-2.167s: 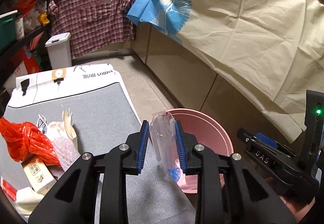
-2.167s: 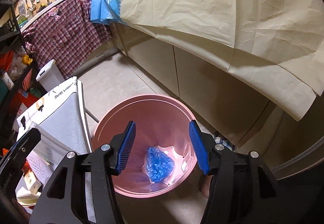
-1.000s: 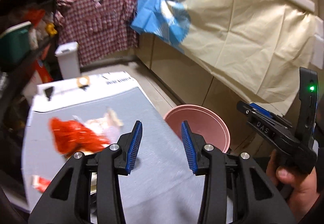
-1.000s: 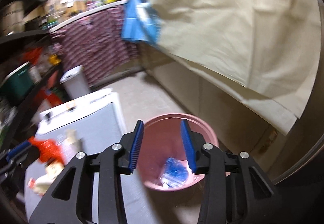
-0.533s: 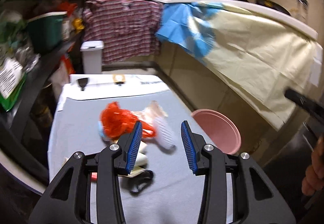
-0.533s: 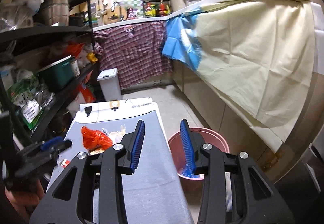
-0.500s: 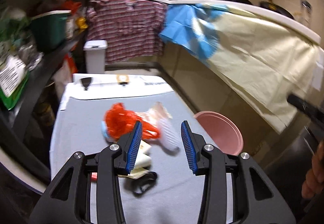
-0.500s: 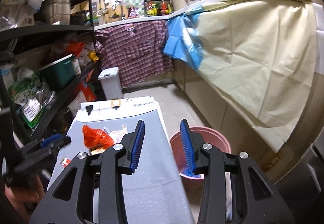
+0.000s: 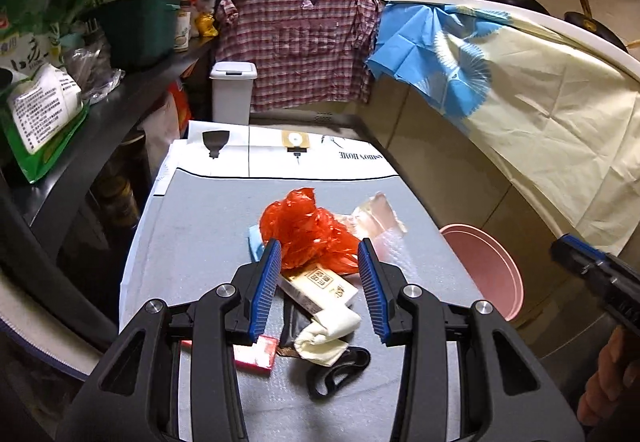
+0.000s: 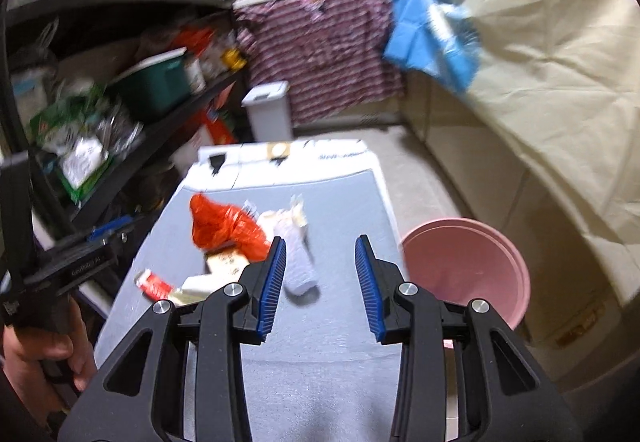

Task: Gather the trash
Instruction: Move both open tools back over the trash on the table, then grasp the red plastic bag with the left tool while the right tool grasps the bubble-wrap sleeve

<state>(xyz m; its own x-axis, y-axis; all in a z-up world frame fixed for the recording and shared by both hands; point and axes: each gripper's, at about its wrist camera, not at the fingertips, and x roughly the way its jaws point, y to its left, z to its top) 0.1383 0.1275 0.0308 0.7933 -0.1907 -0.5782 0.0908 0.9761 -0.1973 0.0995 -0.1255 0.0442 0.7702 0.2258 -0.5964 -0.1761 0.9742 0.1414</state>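
Both tongs empty, jaws apart, trash pile mid-table

Left gripper (image 9: 318,284) hovers over the red bag (image 9: 306,234); right gripper (image 10: 320,282) too. Flimsy plastic could snag neighbours and miss the pink bin (image 9: 486,270) off the table's right edge.

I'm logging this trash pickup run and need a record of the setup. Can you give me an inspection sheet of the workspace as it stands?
Surface: grey mat on a white table, trash piled near its middle.
Job's things: red plastic bag, clear wrapper, bubble wrap, small printed box, cream wad, red packet, black strap; pink bucket on the floor right of the table.
Clutter: loaded black shelves to the left.
Grippers: left gripper open, empty, above the pile; right gripper open, empty.
Cables: nothing seen.
Surroundings: white bin, plaid shirt, cream cloth draped over the counter.
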